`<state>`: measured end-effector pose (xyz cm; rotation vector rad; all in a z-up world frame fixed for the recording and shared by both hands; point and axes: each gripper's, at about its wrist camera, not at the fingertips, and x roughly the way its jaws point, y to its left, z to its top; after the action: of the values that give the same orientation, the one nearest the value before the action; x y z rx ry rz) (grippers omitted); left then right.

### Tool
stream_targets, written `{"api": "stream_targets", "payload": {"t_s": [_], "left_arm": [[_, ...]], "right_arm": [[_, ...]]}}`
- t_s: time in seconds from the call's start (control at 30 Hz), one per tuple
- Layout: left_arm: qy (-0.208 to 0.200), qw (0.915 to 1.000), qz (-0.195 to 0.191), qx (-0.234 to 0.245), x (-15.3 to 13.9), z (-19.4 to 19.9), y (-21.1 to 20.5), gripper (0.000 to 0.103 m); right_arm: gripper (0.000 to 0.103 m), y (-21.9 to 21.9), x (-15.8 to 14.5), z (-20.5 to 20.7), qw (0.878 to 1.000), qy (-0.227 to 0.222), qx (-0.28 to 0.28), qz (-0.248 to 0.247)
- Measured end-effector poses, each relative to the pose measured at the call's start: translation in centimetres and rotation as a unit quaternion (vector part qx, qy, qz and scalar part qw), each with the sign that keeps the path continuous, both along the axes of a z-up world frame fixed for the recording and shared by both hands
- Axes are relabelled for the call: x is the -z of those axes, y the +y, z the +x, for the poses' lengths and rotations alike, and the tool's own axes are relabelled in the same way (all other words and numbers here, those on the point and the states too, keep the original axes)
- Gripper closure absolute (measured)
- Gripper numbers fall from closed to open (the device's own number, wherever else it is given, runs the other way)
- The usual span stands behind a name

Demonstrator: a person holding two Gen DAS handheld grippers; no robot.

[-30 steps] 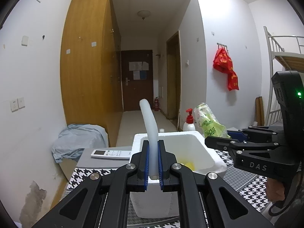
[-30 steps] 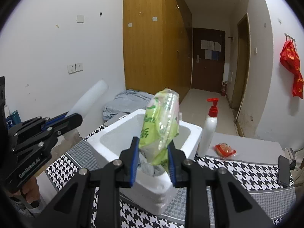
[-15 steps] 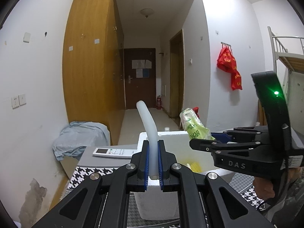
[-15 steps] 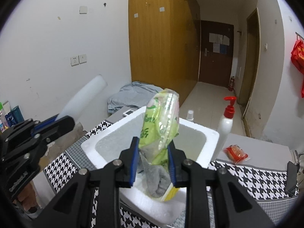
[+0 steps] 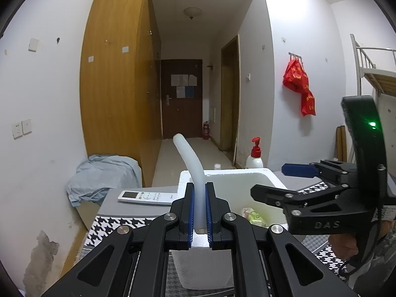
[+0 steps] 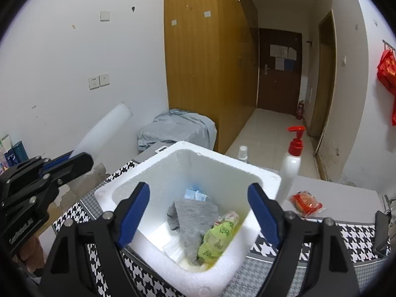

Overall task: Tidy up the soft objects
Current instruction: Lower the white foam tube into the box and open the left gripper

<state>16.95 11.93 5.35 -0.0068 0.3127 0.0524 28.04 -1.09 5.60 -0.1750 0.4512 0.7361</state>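
A white foam box stands on the houndstooth table. Inside it lie a green plastic packet, a grey cloth and a blue item. My right gripper hangs over the box, its jaws opening wide, with nothing pressed between the pads; the packet lies below them. My left gripper is shut on a white foam sheet that curves upward in front of the box. The right gripper also shows at the right of the left wrist view.
A pump bottle with a red top stands behind the box, a red snack packet beside it. A white remote lies on the grey table part. A blue-grey cloth is heaped by the wooden wardrobe.
My right gripper's jaws have spread apart and the green packet has dropped from them into the foam box. The left gripper still holds the foam sheet in place.
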Motion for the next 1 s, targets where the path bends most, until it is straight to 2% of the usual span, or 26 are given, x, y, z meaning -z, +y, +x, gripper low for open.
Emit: {"api": "stream_targets", "payload": {"t_s": [0.13,0.5,0.67,1.0], "left_arm": [[0.002,1.0000,0.002,0.010,0.0,0.7,-0.4,0.094],[0.016,0.9992,-0.005,0.035,0.2,2.7,-1.8,0.094],[0.030,0.9986,0.000,0.043,0.6,3.9,-2.6,0.094],[0.045,0.9976,0.003,0.053,0.9,5.4,-3.7,0.094]], "right_arm": [[0.018,-1.0,-0.1,-0.6,1.000,-0.012,0.008,-0.004],[0.018,-4.1,-0.1,-0.4,0.999,-0.004,0.032,0.015],[0.008,-5.8,0.1,-0.3,0.998,0.006,0.049,0.029],[0.008,-8.0,0.4,-0.7,0.997,0.001,0.063,0.037]]}}
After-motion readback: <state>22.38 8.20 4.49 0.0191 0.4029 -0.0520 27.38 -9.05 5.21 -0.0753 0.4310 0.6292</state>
